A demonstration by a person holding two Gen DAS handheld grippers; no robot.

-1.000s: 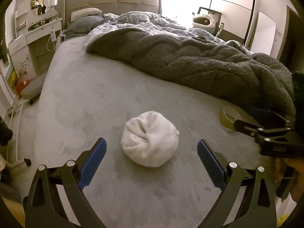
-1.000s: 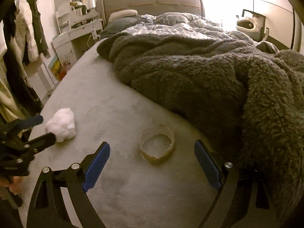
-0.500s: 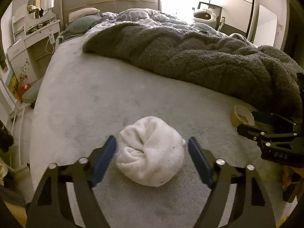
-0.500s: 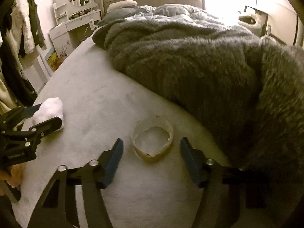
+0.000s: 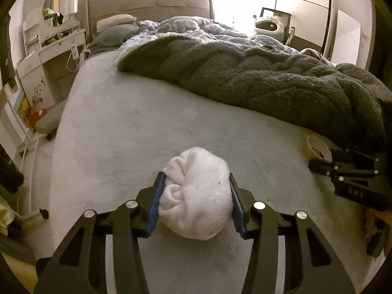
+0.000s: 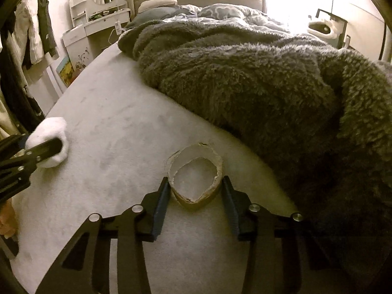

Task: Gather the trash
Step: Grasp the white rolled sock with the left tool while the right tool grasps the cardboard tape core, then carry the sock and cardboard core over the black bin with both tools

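Note:
A white crumpled wad [image 5: 196,196] lies on the pale grey bed sheet [image 5: 137,127]. My left gripper [image 5: 196,175] has its blue pads against the wad's two sides, and its jaws are closing on it. In the right wrist view a torn cardboard tape ring [image 6: 196,169] sits between the fingers of my right gripper [image 6: 196,178]. Those jaws are closing too, and the ring is pinched to a point at its near end. The wad [image 6: 52,132] and left gripper [image 6: 41,140] show at the left there. The ring [image 5: 316,147] and right gripper [image 5: 321,158] show at the right of the left wrist view.
A thick dark grey fleece blanket [image 6: 269,88] is heaped just right of the ring and across the far bed. A white dressing table [image 5: 49,56] and hanging clothes [image 6: 36,31] stand past the bed's left edge. The headboard [image 5: 147,2] is at the back.
Both grippers went from wide open to closed in on their objects. The left pads now touch the wad, the right pads the ring, which has been squeezed narrower.

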